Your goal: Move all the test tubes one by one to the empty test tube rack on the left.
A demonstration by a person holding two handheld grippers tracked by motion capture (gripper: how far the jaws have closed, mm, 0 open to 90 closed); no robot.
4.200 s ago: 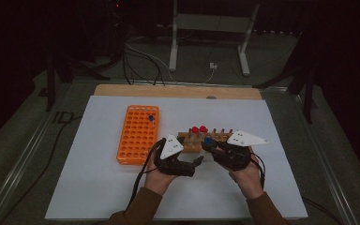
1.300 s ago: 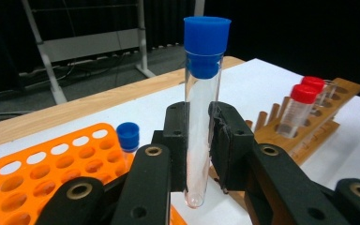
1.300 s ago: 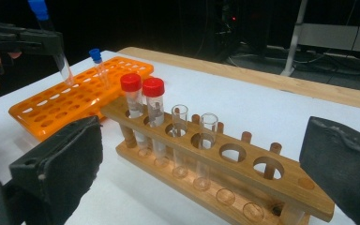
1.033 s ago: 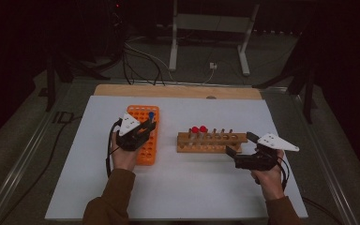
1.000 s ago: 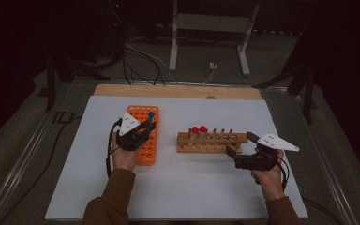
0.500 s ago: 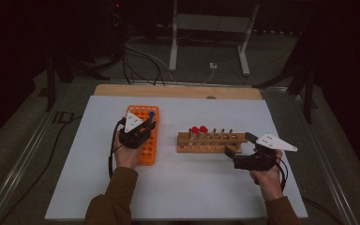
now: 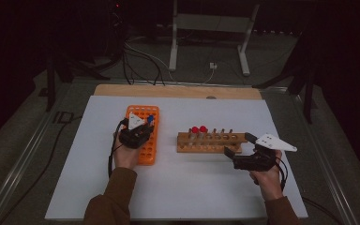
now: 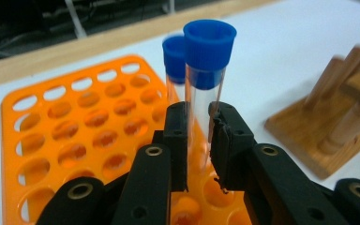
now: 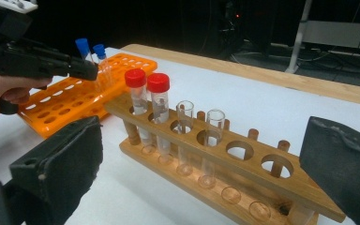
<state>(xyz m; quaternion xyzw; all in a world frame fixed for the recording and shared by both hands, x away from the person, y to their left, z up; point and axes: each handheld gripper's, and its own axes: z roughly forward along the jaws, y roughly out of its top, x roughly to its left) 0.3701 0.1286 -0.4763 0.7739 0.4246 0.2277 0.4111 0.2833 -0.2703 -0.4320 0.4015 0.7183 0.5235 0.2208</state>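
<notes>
over orange rack (image 8: 75, 140), left tool (image 8: 198, 140) grips blue-capped tube (image 8: 206, 89) (no label readable).

Held tube (image 8: 205, 93): lower end hidden behind the left tongs (image 8: 198, 140); seating in the orange rack (image 8: 75, 140) cannot be told.
Second blue-capped tube (image 8: 174, 65): blurred, partly hidden behind the first.
Wooden rack (image 8: 342, 122): blurred, cut by right edge.
Right tongs (image 9: 206, 159): both jaws cut by frame edges.
Tubes (image 7: 198, 131), high view: too small to count.
</notes>
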